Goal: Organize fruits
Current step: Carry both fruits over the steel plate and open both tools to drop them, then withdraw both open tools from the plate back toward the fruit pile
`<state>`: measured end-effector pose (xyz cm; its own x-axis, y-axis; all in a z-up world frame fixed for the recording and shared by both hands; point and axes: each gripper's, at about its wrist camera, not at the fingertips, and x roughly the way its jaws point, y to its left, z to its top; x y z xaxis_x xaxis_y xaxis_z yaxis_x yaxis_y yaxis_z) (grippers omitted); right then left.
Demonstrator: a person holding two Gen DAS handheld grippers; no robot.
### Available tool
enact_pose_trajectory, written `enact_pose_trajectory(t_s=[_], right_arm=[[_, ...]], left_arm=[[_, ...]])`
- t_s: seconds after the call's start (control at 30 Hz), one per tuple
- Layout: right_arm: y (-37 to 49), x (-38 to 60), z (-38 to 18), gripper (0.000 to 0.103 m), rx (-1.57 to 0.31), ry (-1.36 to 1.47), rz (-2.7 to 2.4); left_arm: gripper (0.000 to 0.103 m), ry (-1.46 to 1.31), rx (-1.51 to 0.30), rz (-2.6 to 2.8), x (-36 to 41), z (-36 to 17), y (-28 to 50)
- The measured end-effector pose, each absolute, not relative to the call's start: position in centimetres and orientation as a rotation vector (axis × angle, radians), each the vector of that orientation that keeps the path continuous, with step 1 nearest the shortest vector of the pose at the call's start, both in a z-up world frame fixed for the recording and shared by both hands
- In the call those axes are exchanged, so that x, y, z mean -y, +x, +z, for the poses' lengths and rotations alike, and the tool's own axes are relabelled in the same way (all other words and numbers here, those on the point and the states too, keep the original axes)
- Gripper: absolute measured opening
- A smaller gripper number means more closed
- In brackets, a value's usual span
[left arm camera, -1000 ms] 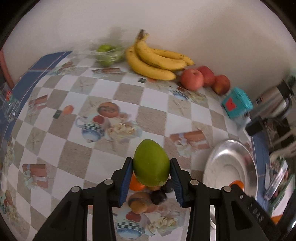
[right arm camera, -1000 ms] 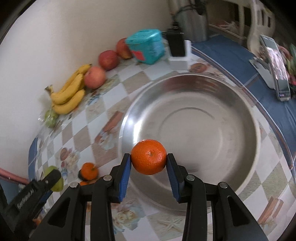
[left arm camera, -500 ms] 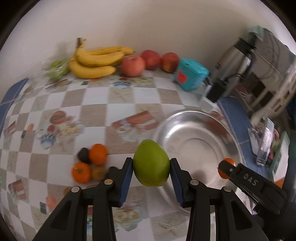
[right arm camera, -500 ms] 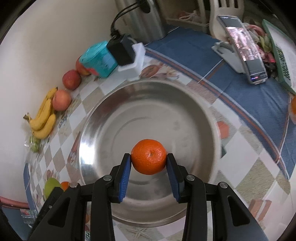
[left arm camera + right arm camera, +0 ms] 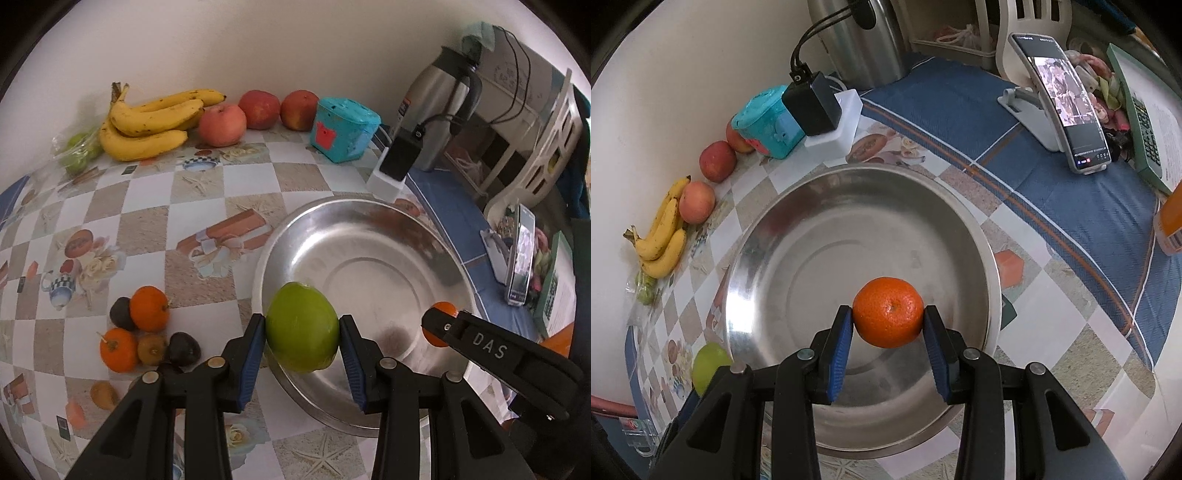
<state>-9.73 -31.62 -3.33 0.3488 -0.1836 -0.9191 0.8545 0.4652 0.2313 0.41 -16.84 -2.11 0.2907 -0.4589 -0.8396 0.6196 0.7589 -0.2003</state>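
Left gripper (image 5: 302, 332) clamps green fruit (image 5: 302, 326), seemingly over steel bowl (image 5: 369, 210)

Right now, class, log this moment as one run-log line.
left gripper: holds green mango | right gripper: holds orange | steel bowl: empty | both over bowl

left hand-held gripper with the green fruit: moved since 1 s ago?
Yes. The left hand-held gripper, shut on the green mango, has swung from the checkered tablecloth beside the small fruit pile over to the steel bowl's near rim.
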Motion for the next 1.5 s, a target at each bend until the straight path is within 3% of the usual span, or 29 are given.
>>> enact_pose_trajectory(t_s=[0.33,0.57,0.67,0.87,1.03,1.13,1.5], right_arm=[[-9.8,31.6,-4.1,0.041,-1.02,0.848,-0.782],[-9.8,31.6,-4.3,0.041,-1.022,0.851,-0.781],[-9.8,31.6,-4.1,0.042,-1.02,0.842,-0.795],[-9.9,31.8,-3.9,0.042,-1.006,0.838,-0.798],[-10.2,31.8,-2.4,0.045,-0.961,0.791,-0.815],[-10.1,31.8,-1.8,0.054,-0.949,0.777,-0.803],[-9.0,29.8,-1.2,0.054,-0.978,0.71,-0.721]], left_arm=[[0.045,0.217,-1.03,-0.734,17.5,-2.3,-0.2],[0.05,0.221,-1.017,-0.734,17.6,-1.9,-0.2],[0.059,0.215,-1.017,-0.727,17.4,-1.8,-0.1],[0.061,0.18,-1.021,-0.714,16.7,-1.4,0.4],[0.065,0.157,-1.036,-0.683,15.9,-1.0,1.1],[0.069,0.152,-1.051,-0.642,15.1,-0.8,1.7],[0.074,0.147,-1.081,-0.388,9.4,-0.5,4.9]])
